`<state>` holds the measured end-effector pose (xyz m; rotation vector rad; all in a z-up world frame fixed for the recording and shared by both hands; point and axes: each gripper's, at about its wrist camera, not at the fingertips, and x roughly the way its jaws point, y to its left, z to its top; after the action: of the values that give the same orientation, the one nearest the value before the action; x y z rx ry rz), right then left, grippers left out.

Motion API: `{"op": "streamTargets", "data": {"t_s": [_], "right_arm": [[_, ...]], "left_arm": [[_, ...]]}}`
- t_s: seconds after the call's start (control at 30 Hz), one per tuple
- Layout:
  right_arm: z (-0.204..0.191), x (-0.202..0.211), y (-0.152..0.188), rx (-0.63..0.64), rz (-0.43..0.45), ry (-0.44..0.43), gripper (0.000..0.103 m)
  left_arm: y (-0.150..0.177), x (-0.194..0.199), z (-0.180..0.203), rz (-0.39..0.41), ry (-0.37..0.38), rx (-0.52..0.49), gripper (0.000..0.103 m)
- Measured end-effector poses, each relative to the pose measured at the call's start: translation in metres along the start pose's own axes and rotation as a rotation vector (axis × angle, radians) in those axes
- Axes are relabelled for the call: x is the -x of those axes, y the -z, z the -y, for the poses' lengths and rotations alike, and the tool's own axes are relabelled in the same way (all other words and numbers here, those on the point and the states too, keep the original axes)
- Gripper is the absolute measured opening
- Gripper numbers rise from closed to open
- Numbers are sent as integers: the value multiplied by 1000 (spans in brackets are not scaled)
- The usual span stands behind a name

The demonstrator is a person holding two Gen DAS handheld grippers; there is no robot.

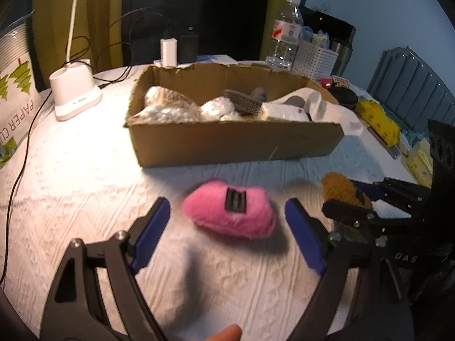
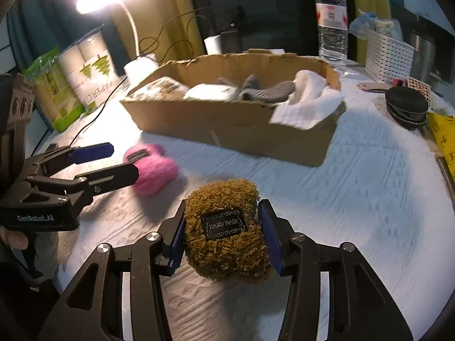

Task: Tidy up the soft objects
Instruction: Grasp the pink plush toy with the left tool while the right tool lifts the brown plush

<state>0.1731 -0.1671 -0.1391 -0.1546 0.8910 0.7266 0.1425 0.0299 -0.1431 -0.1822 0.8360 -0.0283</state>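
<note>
A pink plush pouch [image 1: 230, 213] with a black label lies on the white bedspread, between the open blue-padded fingers of my left gripper [image 1: 227, 221]; the pads do not touch it. It also shows in the right wrist view [image 2: 153, 167], with the left gripper [image 2: 119, 159] around it. My right gripper [image 2: 221, 236] is shut on a mustard-brown fuzzy pouch [image 2: 227, 233] with a "hand made" label, just above the bedspread; this pouch also shows in the left wrist view [image 1: 341, 187]. A cardboard box [image 1: 233, 142] holds several soft items, also seen in the right wrist view [image 2: 241, 130].
A white lamp base [image 1: 74, 93] stands left of the box with cables [image 1: 17, 182]. A water bottle [image 2: 331, 20] and a white basket [image 2: 389, 56] stand behind it. A yellow bundle [image 1: 378, 122], a black disc [image 2: 406, 108] and a paper-cup pack [image 2: 91, 71] lie around.
</note>
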Motion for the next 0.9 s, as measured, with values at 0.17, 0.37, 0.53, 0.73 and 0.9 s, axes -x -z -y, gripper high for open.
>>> {"op": "streamTargets", "data": {"t_s": [0.17,0.37,0.53,0.73,0.9], "right_arm": [[16,-3,-6,-23,6,-11,50],[28,-6,-9,-42,11,-24,50],[28,-6,-9,-41,14,-29,50],[20,-1,-9,-26,22,-25,50],[8,7,-12,-7,33,-21,50]], "left_arm": [[-8,-18,3,-35,-10,-2,84],[-6,-41,8,-106,-21,-17,84],[-4,-40,10,-100,-15,-40,81],[1,-30,11,-87,9,-54,68],[3,-13,10,-56,25,-50,68]]}}
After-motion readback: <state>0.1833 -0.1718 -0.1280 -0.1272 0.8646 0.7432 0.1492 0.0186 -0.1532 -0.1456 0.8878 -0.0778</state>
